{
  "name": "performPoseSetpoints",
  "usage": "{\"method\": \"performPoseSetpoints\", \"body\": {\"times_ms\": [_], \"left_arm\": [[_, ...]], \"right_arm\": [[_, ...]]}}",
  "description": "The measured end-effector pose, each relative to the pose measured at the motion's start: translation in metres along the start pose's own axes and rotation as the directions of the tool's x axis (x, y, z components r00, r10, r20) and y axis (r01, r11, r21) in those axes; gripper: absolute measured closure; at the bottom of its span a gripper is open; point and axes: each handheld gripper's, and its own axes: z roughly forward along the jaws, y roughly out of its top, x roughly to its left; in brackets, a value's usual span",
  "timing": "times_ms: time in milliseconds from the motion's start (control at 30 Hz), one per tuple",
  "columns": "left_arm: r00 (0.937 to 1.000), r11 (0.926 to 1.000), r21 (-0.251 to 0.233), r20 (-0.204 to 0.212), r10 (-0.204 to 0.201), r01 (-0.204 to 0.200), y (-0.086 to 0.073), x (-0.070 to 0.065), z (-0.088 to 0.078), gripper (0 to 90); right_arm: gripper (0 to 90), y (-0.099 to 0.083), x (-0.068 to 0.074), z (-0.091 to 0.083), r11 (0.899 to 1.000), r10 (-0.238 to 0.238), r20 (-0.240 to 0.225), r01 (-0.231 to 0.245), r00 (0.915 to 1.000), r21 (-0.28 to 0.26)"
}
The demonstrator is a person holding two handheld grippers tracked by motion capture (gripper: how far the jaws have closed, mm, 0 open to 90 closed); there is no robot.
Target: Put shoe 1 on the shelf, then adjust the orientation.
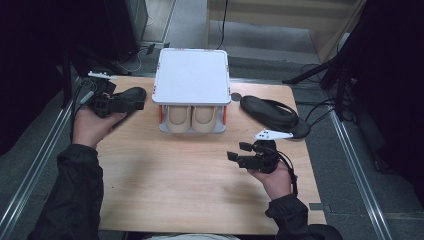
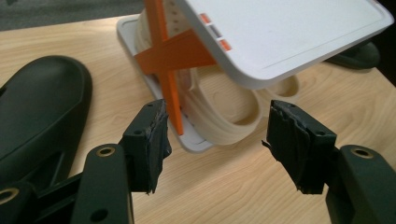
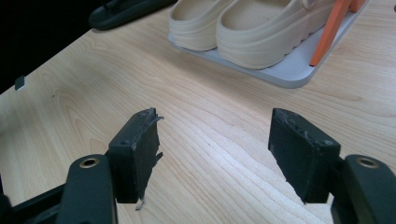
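Black shoe (image 1: 131, 95) just beside L gripper (image 1: 102, 102)

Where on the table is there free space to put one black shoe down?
The widest bare wood lies in front of the white rack, between the left gripper and the right gripper, down to the near edge. It is crowded at the back: one black shoe right of the rack, the other black shoe left.
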Motion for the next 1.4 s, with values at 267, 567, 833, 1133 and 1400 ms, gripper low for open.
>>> {"method": "performPoseSetpoints", "body": {"times_ms": [267, 567, 833, 1133, 1400], "left_arm": [[0.9999, 0.9999, 0.010, -0.014, -0.010, 0.010, -0.011, 0.015, 0.013, 47.5], [0.9992, 0.9992, 0.008, -0.005, -0.039, 0.039, -0.018, 0.034, 0.024, 67.5], [0.9991, 0.9992, 0.033, -0.035, -0.022, 0.023, -0.019, 0.044, 0.040, 80.8], [0.9939, 0.9954, 0.031, -0.066, -0.088, 0.090, -0.018, 0.069, 0.060, 88.1], [0.9883, 0.9922, 0.037, -0.100, -0.115, 0.119, -0.005, 0.081, 0.075, 89.2]], "right_arm": [[33.4, -0.001, 0.000, 0.003, 1.000, -0.015, -0.012, 0.015, 0.9998, 0.008], [33.0, -0.003, 0.001, 0.008, 1.000, -0.022, -0.005, 0.022, 0.9997, 0.019], [33.1, -0.005, -0.003, 0.006, 1.000, -0.005, 0.011, 0.005, 0.9999, 0.013], [33.3, -0.010, -0.002, 0.004, 1.000, 0.002, 0.026, -0.003, 0.9997, 0.022], [33.3, -0.016, -0.002, -0.002, 1.000, 0.017, 0.045, -0.017, 0.9989, 0.019]]}}
